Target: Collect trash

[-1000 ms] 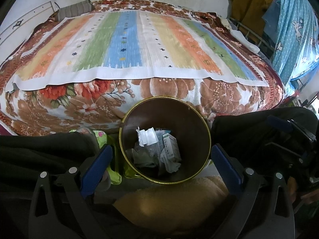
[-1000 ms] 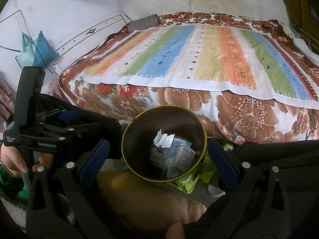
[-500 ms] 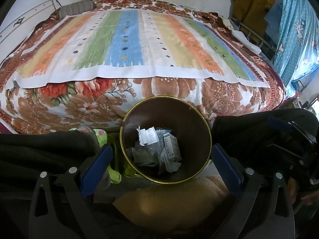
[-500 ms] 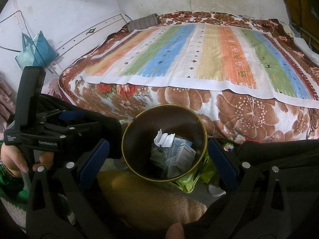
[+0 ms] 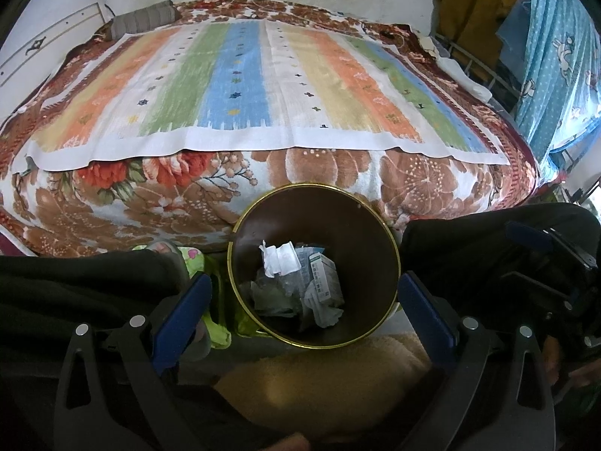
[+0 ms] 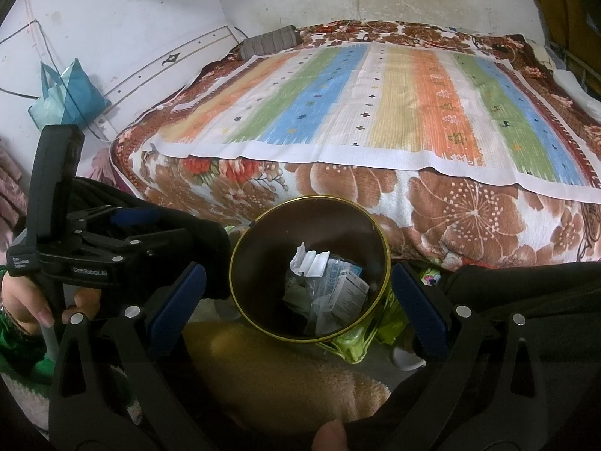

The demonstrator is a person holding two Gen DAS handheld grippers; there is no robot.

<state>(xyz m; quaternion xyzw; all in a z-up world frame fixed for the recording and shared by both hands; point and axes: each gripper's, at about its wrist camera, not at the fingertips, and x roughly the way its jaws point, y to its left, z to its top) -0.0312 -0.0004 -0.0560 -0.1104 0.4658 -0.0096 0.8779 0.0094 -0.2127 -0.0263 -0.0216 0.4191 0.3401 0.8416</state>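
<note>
A round brown trash bin with a gold rim (image 5: 368, 210) stands on the floor at the foot of the bed; it also shows in the right wrist view (image 6: 263, 225). Inside lie crumpled white paper (image 5: 280, 259), a small carton (image 5: 323, 274) and wrappers (image 6: 330, 289). My left gripper (image 5: 304, 300) is open and empty, its blue pads (image 5: 184, 312) spread on either side of the bin. My right gripper (image 6: 296, 300) is open and empty too, above the same bin. The left gripper's body (image 6: 75, 255) shows at the left of the right wrist view.
A bed with a striped rug (image 5: 240, 86) over a floral blanket (image 5: 112, 203) fills the far side. A tan fluffy cushion (image 5: 319, 376) lies near me. Green packaging (image 6: 353, 342) sits beside the bin. A teal bag (image 6: 64, 94) hangs on the left wall; blue curtain (image 5: 556, 56) at right.
</note>
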